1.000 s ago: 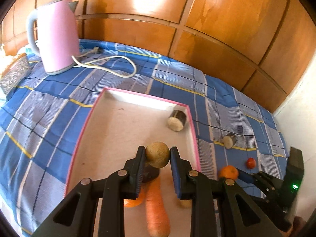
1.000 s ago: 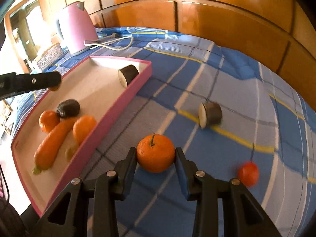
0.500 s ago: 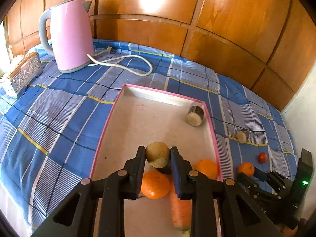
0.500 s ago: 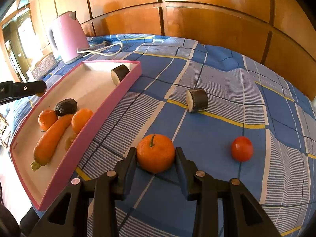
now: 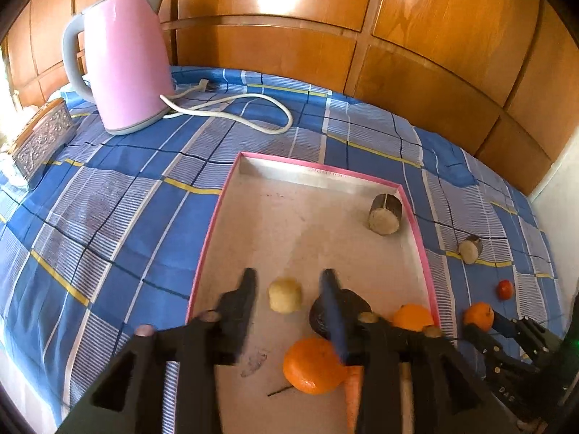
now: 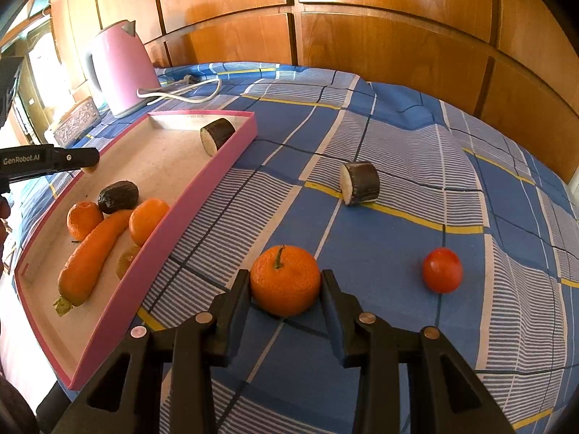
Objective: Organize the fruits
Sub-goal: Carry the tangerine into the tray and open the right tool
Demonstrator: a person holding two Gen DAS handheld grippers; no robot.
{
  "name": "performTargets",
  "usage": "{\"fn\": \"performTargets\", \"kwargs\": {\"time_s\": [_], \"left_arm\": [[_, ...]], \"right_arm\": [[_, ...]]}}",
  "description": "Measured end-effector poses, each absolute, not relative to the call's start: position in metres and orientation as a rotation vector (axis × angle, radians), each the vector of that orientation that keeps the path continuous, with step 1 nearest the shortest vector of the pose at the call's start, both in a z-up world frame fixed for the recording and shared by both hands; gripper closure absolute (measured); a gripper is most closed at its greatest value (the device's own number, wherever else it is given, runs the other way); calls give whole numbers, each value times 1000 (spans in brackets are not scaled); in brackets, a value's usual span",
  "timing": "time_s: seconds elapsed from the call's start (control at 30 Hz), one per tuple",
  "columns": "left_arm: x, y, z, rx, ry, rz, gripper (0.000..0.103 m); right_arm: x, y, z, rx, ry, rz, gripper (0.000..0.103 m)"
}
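Note:
A pink-rimmed tray [image 5: 213, 213] [image 6: 217, 177] lies on the blue checked cloth. My left gripper [image 5: 287, 280] is open above the tray, and a small tan round fruit [image 5: 284, 294] sits loose between its fingers. In the tray are two oranges [image 5: 313, 365], a carrot [image 6: 94, 253], a dark fruit [image 6: 118, 196] and a cut dark-skinned piece [image 5: 385, 214]. My right gripper [image 6: 286, 280] is shut on an orange [image 6: 285, 280] resting on the cloth right of the tray. A second cut piece [image 6: 359, 182] and a small red fruit [image 6: 442, 269] lie on the cloth.
A pink kettle [image 5: 123, 61] with a white cord [image 5: 231, 108] stands at the back left. An ornate metal box [image 5: 41, 137] sits at the left edge. A wooden panelled wall [image 5: 325, 36] closes off the back.
My left gripper has opened and let go of the tan fruit, which now sits in the tray. The left view has shifted back and left. The right gripper still holds the orange.

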State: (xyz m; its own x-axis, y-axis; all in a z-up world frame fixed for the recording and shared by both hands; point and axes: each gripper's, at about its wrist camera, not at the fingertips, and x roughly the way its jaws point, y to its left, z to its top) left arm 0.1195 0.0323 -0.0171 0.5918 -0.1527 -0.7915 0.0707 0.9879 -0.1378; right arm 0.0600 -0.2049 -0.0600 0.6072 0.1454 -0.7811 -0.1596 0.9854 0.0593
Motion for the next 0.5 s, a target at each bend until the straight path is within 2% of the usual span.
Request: {"fn": "performTargets", "kwargs": {"time_s": [0.5], "left_arm": [[72,30,7,-62,852,-103,57]], "right_arm": [[61,-203,-58,-8,905,171,65]]}}
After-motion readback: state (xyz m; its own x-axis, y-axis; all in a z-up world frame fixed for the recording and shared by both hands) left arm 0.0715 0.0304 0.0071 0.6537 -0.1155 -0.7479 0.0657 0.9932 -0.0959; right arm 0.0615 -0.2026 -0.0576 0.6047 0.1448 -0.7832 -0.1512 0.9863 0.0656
